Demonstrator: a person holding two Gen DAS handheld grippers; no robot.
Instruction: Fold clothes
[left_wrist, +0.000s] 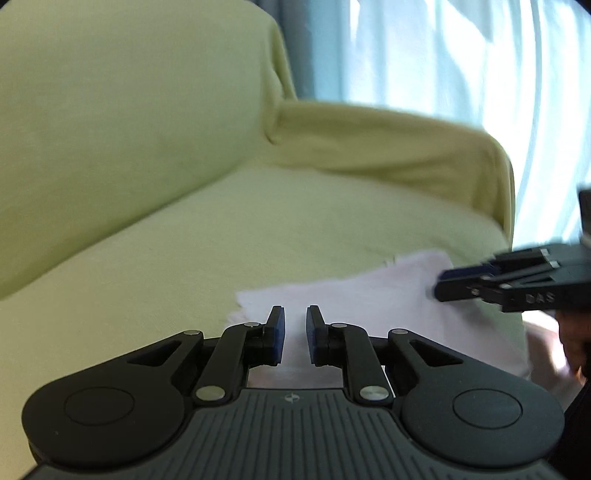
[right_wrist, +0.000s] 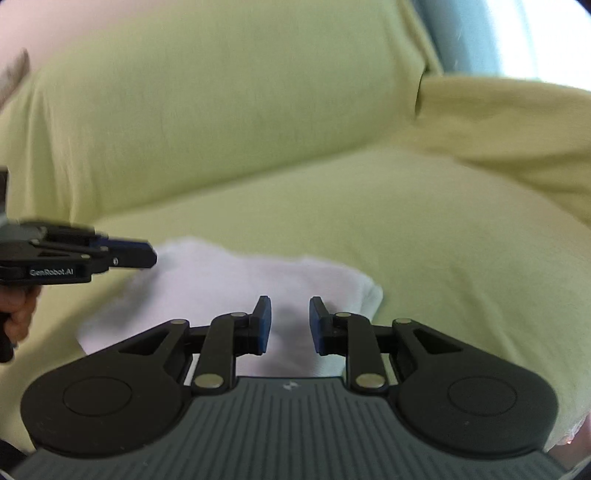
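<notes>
One white cloth (right_wrist: 229, 288) on green sofa (right_wrist: 424, 236), two tongs, left (left_wrist: 295, 334) and right (right_wrist: 290, 325), both open, empty

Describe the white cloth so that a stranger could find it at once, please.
Look at the yellow-green sofa; on its seat cushion, near the front edge, lies the white cloth, folded flat. Both open grippers, left gripper and right gripper, point at it. It is the only white thing on the sofa.
</notes>
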